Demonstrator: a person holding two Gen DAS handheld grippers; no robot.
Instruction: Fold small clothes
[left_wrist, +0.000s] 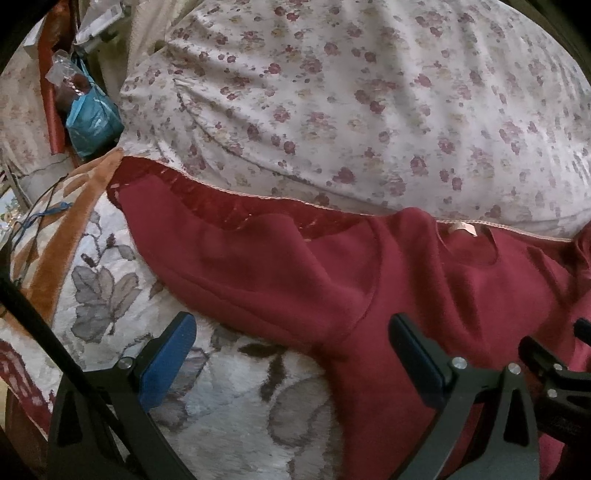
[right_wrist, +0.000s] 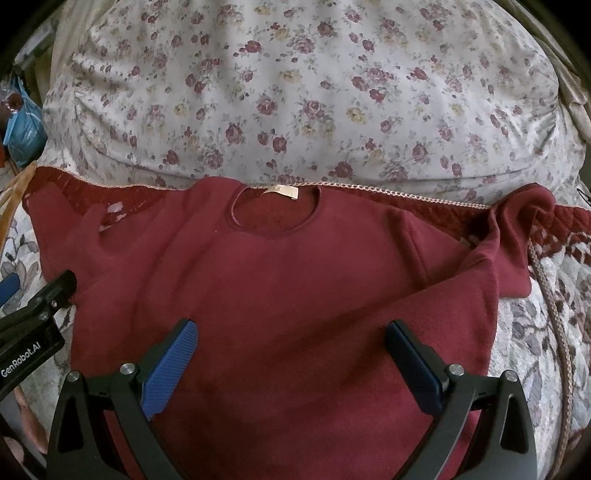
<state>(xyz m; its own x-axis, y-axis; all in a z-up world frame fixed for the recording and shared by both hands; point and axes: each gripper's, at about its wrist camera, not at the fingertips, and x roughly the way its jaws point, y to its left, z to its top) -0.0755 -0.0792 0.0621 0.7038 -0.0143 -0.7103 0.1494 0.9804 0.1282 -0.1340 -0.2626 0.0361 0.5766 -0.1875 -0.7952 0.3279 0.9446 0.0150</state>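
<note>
A dark red long-sleeved sweatshirt lies flat on the bed, neck hole and cream label at the far side. Its right sleeve is bunched and folded over; its left sleeve stretches out to the left. My right gripper is open and empty, hovering over the shirt's body. My left gripper is open and empty over the left armpit area, one finger over the blanket, one over the shirt. The left gripper's body also shows in the right wrist view.
A big floral-print pillow lies just behind the shirt. The shirt rests on a white and grey leaf-pattern blanket with a red quilted border. A blue bag and clutter sit at the far left, with cables.
</note>
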